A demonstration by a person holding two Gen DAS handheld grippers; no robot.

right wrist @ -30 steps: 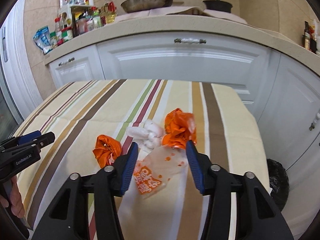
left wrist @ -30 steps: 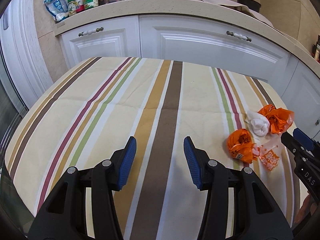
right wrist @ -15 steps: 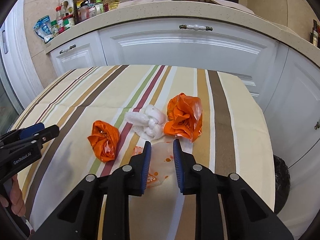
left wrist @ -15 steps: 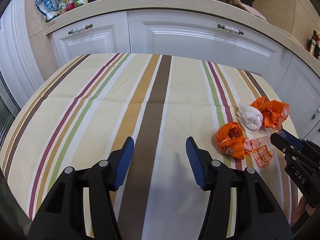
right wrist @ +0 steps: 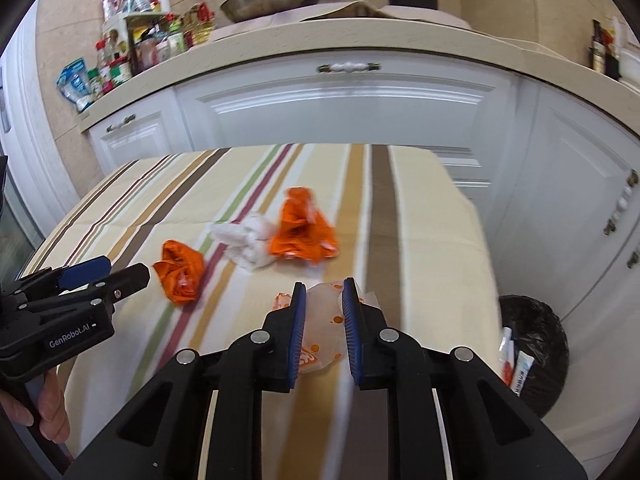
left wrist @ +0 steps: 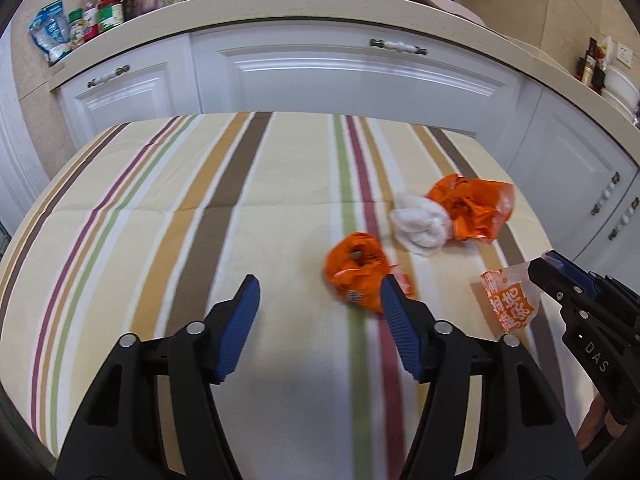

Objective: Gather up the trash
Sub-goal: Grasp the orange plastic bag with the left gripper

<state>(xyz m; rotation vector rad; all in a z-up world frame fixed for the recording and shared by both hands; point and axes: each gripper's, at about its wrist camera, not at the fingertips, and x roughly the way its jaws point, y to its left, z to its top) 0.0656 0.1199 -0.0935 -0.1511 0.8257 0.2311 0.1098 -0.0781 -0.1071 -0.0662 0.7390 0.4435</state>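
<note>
The right gripper (right wrist: 324, 286) has just been closing, and its blue pads now pinch the clear snack wrapper (right wrist: 326, 320) with orange print, which is crumpled between them and sticks out past the tips toward the table's right edge. In the left wrist view that same wrapper (left wrist: 510, 300) hangs from the tips of the right gripper (left wrist: 538, 274), off the striped tablecloth (left wrist: 160, 208) by the right edge. The left gripper (left wrist: 316, 292) has just been opening; its jaws stand spread with nothing between them, hovering over the cloth. The small crumpled orange bag (left wrist: 356, 272) lies on the cloth just ahead of the right-hand pad (left wrist: 394, 312), outside the gap and a little to its right, beside the green and maroon stripes. Further toward the far right corner, the white tissue wad (left wrist: 420, 226) lies touching the larger orange bag (left wrist: 468, 208). From the right wrist the three show in a row: small orange bag (right wrist: 180, 274), tissue wad (right wrist: 248, 242), larger orange bag (right wrist: 300, 232), all ahead and left of the closed pads. The left gripper (right wrist: 128, 274) reaches in from the near left edge. A black-lined trash bin (right wrist: 536, 344) stands on the floor beyond the right edge of the table, some packets inside.
</note>
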